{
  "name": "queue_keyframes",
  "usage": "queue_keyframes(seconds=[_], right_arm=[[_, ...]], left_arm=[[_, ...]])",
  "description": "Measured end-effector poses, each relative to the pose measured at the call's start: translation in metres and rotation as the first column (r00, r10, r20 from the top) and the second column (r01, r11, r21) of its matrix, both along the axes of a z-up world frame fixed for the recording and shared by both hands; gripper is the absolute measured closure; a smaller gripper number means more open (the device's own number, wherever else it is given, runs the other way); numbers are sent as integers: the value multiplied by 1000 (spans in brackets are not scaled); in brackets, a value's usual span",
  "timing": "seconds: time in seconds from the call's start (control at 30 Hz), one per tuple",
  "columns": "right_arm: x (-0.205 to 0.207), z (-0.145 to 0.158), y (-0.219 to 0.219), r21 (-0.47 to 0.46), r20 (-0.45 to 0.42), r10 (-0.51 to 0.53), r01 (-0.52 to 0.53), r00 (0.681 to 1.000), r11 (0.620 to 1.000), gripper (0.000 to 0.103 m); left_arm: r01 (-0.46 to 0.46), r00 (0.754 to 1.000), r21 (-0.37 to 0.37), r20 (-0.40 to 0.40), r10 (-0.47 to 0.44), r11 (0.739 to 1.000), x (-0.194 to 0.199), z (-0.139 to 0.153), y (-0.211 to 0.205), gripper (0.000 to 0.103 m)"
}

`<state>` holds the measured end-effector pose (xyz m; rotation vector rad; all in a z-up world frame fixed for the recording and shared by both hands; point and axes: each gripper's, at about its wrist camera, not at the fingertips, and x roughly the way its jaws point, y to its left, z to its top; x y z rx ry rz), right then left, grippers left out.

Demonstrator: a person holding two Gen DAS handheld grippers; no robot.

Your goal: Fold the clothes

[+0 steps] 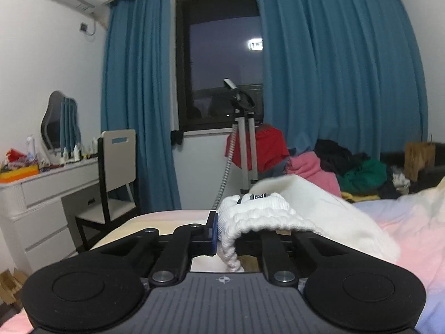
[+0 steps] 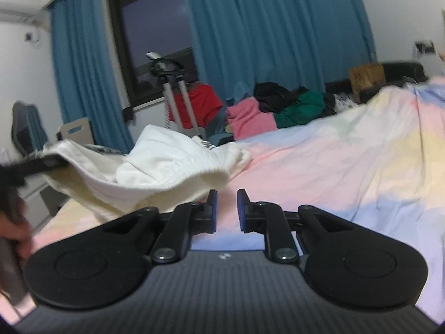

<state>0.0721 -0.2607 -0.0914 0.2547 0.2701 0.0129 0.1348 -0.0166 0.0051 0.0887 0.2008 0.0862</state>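
Note:
A white garment [image 1: 281, 208] with a ribbed elastic band lies bunched over my left gripper [image 1: 239, 231]. The band runs between the jaws, and the cloth hides the right finger. The left gripper is shut on it and holds it above the pastel bedsheet [image 1: 411, 222]. In the right wrist view the same white garment [image 2: 155, 164] hangs lifted at the left, held by the left gripper's fingers [image 2: 41, 165]. My right gripper [image 2: 226, 208] is open and empty just right of the garment's lower edge, above the sheet [image 2: 333, 167].
A pile of clothes, pink [image 2: 250, 117], green [image 2: 300, 108] and black, lies at the bed's far edge. A garment steamer stand [image 1: 244, 139] with a red garment stands by the window. A white dresser [image 1: 41, 203] and chair [image 1: 111, 172] stand left.

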Motion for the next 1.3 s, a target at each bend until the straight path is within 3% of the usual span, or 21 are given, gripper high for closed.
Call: queue_keyframes(seconds=[0.1,0.23,0.37,0.5,0.63,0.7,0.8,1.0,1.13,1.23,1.3], right_arm=[[-10,7,14,-58,11,28,-28,1000,998,85],[-24,10,18,-23,-27,69,-69,997,997,84],[-28,3,43,-40,-88,206,-210,975,977,83],[-27,-4,78,-71,-142,364,-376,921,924,78],[-28,-16,116,-75,-225,498,-524,838,848,76],[-29,-21,135,-132,-272,528,-574,805,808,74],[-27,-31,156,-216,-323,525,-602,787,769,72],[-1,-43,160,-219,-343,465,-551,816,806,69],[10,-51,165,-184,-336,460,-536,822,824,71],[9,-41,156,-90,-315,483,-533,817,841,87],[3,-28,150,-16,-286,522,-549,803,835,88]], left_arm=[[5,1000,-20,16,-4,1000,-30,24,30,93],[-20,1000,-67,22,22,998,-62,50,82,93],[-89,996,-88,-39,86,992,-78,46,142,93],[-133,984,-138,-135,115,981,-76,24,197,93],[-152,976,-211,-186,113,966,-72,1,237,93],[-169,969,-250,-221,114,953,-65,-7,250,92],[-187,963,-308,-247,112,933,-57,-14,261,92],[-183,960,-300,-258,105,936,-50,-20,266,92],[-192,957,-348,-275,95,918,-33,-23,272,92],[-199,956,-384,-277,93,902,-28,-24,278,92],[-204,958,-412,-272,94,888,-28,-25,283,92]])
